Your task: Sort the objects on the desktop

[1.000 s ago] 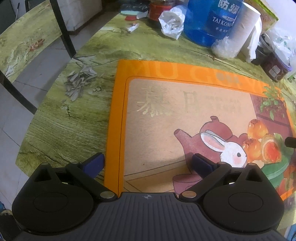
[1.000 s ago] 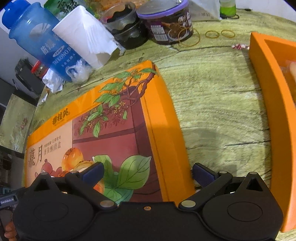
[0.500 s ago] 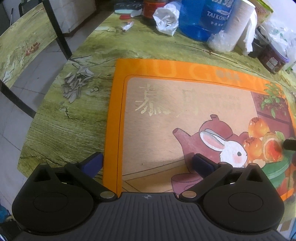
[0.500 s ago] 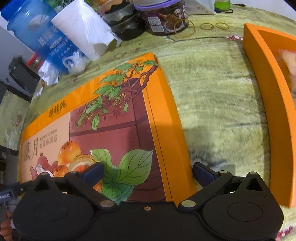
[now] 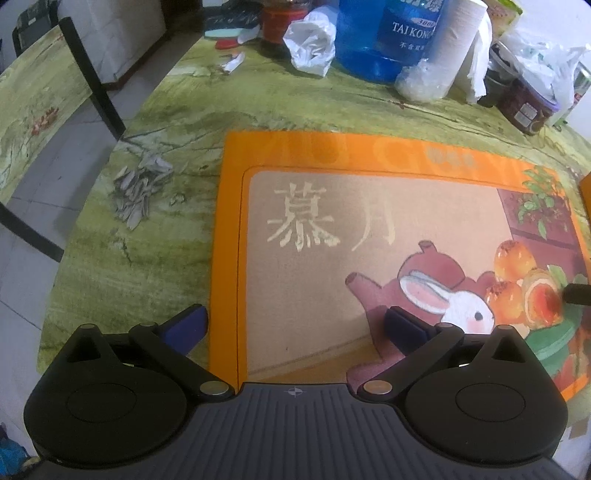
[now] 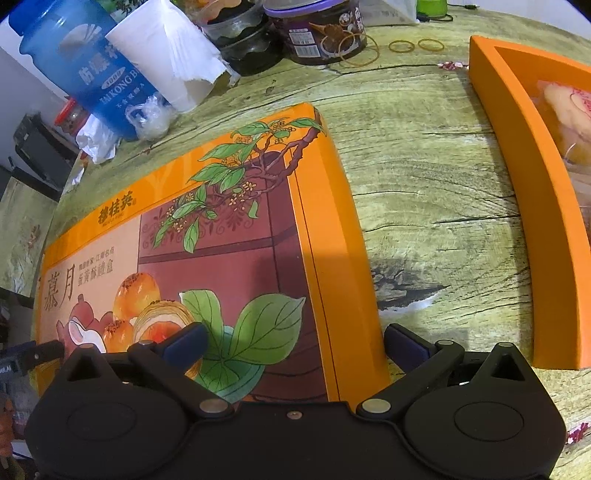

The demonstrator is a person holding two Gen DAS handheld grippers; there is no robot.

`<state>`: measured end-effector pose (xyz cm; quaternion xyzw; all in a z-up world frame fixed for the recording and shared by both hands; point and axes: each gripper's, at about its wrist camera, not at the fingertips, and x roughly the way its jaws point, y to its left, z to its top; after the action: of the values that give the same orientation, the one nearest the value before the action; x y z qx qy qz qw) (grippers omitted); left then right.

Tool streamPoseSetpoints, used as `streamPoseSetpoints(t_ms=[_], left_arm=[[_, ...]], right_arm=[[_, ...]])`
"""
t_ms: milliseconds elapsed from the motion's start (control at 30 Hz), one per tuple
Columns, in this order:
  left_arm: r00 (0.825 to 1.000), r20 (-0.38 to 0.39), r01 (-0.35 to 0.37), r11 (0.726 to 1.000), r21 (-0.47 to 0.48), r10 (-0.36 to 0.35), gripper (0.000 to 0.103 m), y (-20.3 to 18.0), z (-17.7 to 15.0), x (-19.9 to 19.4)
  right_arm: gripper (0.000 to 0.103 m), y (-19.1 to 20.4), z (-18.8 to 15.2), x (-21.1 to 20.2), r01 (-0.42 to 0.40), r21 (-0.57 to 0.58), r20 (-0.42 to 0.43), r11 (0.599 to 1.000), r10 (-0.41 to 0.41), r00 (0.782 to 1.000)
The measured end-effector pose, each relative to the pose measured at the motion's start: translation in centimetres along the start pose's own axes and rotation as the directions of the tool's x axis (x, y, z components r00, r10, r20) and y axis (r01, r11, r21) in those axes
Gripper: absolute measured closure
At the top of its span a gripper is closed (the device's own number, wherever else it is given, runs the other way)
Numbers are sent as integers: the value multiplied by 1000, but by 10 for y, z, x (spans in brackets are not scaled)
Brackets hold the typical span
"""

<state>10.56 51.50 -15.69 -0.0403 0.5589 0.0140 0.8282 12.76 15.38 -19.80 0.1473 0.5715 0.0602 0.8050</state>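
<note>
A flat orange gift-box lid (image 5: 369, 229) with a rabbit and teapot picture lies on the green table; it also shows in the right wrist view (image 6: 221, 266). My left gripper (image 5: 295, 328) is open and empty, its jaws astride the lid's near left edge. My right gripper (image 6: 295, 343) is open and empty, its jaws astride the lid's right edge. The orange box base (image 6: 517, 177) stands to the right with pale pastries inside.
At the table's back stand a blue water bottle (image 5: 384, 37), a paper roll (image 5: 461, 48), crumpled plastic bags (image 5: 310, 40) and a purple-lidded jar (image 6: 317, 33). Seed husks (image 5: 140, 188) lie left of the lid. Rubber bands (image 6: 402, 46) lie far right. A chair (image 5: 44, 96) stands left.
Both grippers have moved a little lower and closer over the lid; the lid looks larger in both views. The jaws stay open.
</note>
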Motion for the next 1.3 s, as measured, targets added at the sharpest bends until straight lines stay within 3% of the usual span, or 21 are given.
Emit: streamPoseSetpoints(t_ms=[567, 733, 1000, 1300], left_arm=[[998, -9, 66, 998, -24, -66, 0, 12, 8, 10], [997, 2, 72, 997, -18, -72, 0, 13, 7, 9], [997, 26, 80, 996, -31, -79, 0, 15, 3, 8], [996, 39, 85, 996, -30, -84, 0, 15, 0, 8]], right_arm=[[0, 1, -14, -2, -21, -70, 117, 997, 29, 993], [0, -2, -7, -2, -23, -50, 91, 999, 27, 995], [0, -5, 14, 7, -9, -7, 127, 1000, 10, 992], [2, 4, 6, 8, -10, -21, 123, 1000, 12, 992]])
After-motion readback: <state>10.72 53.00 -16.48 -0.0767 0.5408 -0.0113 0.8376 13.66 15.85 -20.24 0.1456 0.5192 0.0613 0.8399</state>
